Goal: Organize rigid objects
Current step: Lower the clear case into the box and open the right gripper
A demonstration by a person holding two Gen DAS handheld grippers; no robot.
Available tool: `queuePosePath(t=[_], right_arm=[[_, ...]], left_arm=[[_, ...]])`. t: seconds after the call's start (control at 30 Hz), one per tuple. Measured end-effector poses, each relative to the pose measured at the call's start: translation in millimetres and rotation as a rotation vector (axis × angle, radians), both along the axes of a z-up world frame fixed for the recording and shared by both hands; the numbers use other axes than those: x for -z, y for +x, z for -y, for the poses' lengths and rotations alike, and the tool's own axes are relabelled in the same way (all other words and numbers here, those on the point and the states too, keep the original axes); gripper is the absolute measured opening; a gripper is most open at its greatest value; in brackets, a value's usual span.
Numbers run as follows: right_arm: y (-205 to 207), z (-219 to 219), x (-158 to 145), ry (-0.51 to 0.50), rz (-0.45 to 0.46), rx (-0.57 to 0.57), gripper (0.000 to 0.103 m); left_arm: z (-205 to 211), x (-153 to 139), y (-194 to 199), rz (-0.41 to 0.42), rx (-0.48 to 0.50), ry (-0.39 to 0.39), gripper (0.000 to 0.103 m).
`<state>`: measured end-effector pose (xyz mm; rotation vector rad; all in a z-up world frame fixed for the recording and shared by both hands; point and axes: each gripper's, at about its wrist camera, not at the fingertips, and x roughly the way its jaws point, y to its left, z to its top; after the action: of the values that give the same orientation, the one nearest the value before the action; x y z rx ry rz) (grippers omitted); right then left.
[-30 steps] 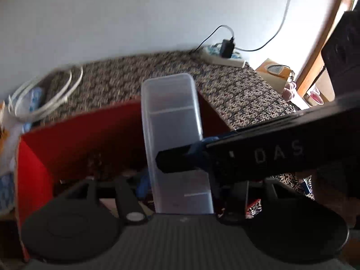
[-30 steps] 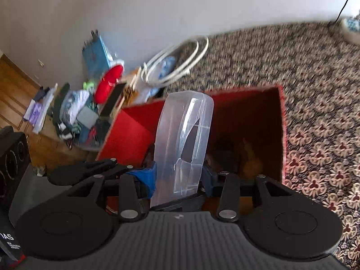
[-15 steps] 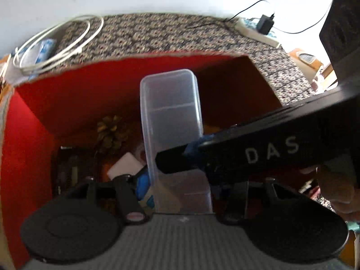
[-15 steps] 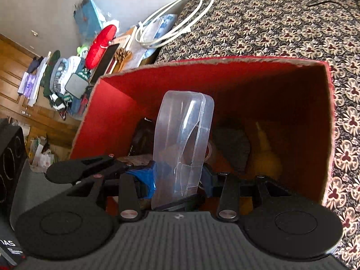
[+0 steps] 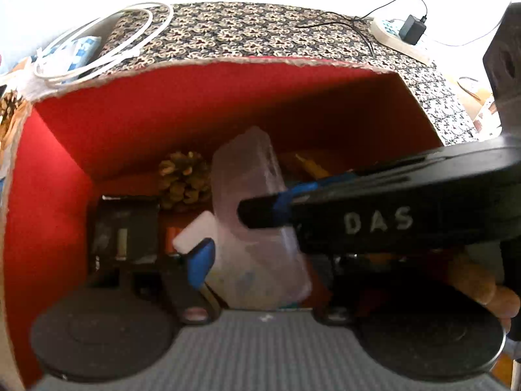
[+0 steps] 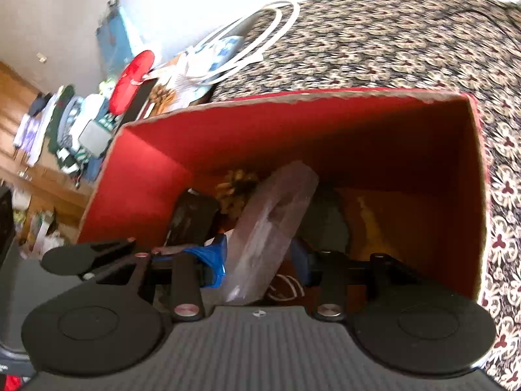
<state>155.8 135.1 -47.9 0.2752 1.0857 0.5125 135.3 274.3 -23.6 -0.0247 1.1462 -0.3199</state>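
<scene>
A clear plastic container (image 5: 257, 224) (image 6: 270, 228) sits tilted inside the red cardboard box (image 5: 182, 110) (image 6: 247, 130), leaning over the items at the bottom. My left gripper (image 5: 260, 260) has opened; its blue-padded left finger (image 5: 202, 260) stands apart from the container. My right gripper (image 6: 260, 260) also stands open, its fingers on either side of the container with gaps. The right gripper's body crosses the left wrist view (image 5: 374, 215), its fingertip against the container.
In the box lie a pine cone (image 5: 184, 179) (image 6: 237, 189), a black object (image 5: 125, 228) (image 6: 192, 218), a white block (image 5: 195, 231) and a yellow item (image 6: 368, 215). White cable coil (image 5: 101, 45) (image 6: 247, 42) and a power strip (image 5: 400, 36) lie on the patterned bedspread.
Both grippers lowered the clear container into the red box and then opened. The container now leans tilted among the box's contents.
</scene>
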Motion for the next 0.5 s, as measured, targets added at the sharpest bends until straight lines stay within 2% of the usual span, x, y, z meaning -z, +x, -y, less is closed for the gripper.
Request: queuePosePath(t=[0.23, 0.5], right_arm=[[-7, 3, -5, 0.009, 0.059, 0.035, 0.028], [-14, 2, -8, 0.010, 0.127, 0.050, 0.026]], left_arm=[[3, 1, 0, 0.002, -0.007, 0.031, 0.064], [3, 1, -1, 0.012, 0.000, 0.031, 0.066]])
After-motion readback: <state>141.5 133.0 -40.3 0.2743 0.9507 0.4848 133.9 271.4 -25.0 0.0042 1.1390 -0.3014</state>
